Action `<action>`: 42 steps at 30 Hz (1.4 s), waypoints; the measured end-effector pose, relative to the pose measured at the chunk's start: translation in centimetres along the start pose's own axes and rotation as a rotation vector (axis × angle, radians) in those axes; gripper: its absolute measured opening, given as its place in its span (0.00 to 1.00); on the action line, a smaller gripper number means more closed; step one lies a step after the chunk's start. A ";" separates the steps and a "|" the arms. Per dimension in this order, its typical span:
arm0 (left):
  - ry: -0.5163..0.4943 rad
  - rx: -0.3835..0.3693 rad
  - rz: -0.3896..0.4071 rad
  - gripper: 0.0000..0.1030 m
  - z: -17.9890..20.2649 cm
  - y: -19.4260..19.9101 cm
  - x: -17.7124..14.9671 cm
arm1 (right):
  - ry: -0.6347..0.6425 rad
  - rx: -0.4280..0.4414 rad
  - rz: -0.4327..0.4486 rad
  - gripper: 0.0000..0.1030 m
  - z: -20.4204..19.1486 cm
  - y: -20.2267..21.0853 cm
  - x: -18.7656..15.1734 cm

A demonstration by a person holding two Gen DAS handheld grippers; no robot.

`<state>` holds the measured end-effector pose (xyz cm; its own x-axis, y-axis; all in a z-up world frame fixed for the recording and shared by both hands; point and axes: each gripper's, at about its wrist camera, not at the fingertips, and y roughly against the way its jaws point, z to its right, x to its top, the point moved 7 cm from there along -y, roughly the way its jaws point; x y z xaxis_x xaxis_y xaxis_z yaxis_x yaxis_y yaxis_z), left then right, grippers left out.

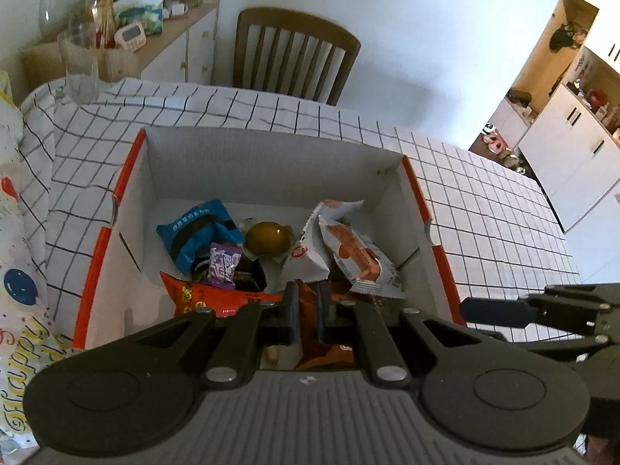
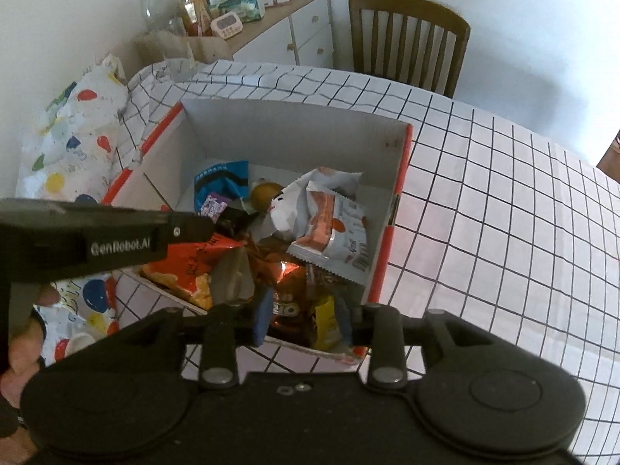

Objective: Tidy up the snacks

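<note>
**Both grippers over the snack box**

The table [image 2: 503, 213], under a white checked cloth, fills both views; a chair [image 2: 407, 35] stands at its far edge at 12 o'clock, and a sideboard [image 2: 294, 27] crowded with jars and boxes sits at 11 o'clock; a balloon-print bag [image 2: 69, 143] lies along the table's left edge at 9 o'clock.

The box [image 1: 271, 162], white inside with red rims, rests on the cloth at the centre of both views and holds the snacks in a loose heap; a red bag [image 1: 201, 296] lies at its near-left, at 7 o'clock; a white-and-orange bar pack [image 1: 360, 255] leans against the right wall at 3 o'clock; a blue pack [image 1: 193, 228] lies toward 10 o'clock; a brown egg [image 1: 267, 238] in clear wrap sits near the middle, between the blue pack and a white pouch [image 1: 308, 257]; a small purple packet [image 1: 224, 265] rests just below the blue pack.

The left gripper [image 1: 308, 312] hangs over the box's near edge, its fingers drawn to a narrow gap with an orange-brown pack [image 1: 310, 333] showing between them; whether they pinch it I cannot tell; the right gripper [image 2: 304, 321] hovers at the near-right corner, fingers apart, holding nothing.
</note>
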<state>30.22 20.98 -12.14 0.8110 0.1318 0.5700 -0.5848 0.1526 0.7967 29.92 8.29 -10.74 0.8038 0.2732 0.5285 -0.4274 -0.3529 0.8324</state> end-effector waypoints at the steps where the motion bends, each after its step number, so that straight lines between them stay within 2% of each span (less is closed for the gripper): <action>1: -0.003 0.000 0.006 0.09 0.1 0.3 0.0 | -0.003 0.001 0.008 0.36 0.0 0.3 0.0; 14: -0.068 0.010 0.056 0.09 0.8 3.2 -1.0 | -0.056 0.035 0.143 0.62 0.3 5.4 -0.6; 18: -0.084 0.016 0.072 0.10 1.0 4.0 -1.2 | -0.077 0.048 0.186 0.65 0.5 6.8 -1.0; 20: -0.082 0.019 0.080 0.14 1.0 4.4 -1.3 | -0.085 0.053 0.211 0.66 0.6 7.4 -1.1; 23: -0.072 0.016 0.094 0.32 0.8 5.0 -1.3 | -0.081 0.052 0.264 0.71 0.6 8.5 -1.3; 25: -0.076 0.018 0.114 0.75 0.8 5.6 -1.4 | -0.071 0.048 0.302 0.75 0.5 9.3 -1.5; 26: -0.079 0.021 0.136 0.80 0.8 6.1 -1.3 | -0.065 0.047 0.319 0.78 0.4 9.6 -1.6; 32: -0.111 0.021 0.181 0.81 1.6 7.7 -1.5 | -0.051 0.052 0.402 0.88 0.3 11.4 -2.8; 35: -0.118 0.011 0.186 0.88 1.9 8.2 -1.7 | -0.047 0.057 0.455 0.96 0.3 12.4 -3.5; 38: -0.125 0.018 0.201 0.98 2.2 8.7 -2.0 | -0.037 0.057 0.495 1.00 0.1 13.3 -4.1; 42: -0.123 0.025 0.210 0.99 2.4 9.4 -2.5 | -0.047 0.052 0.517 1.00 0.0 14.1 -4.8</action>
<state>22.75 19.74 -5.61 0.6684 0.0375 0.7429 -0.7416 0.1102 0.6617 20.05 2.03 -1.54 0.5112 0.0116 0.8594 -0.7534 -0.4752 0.4546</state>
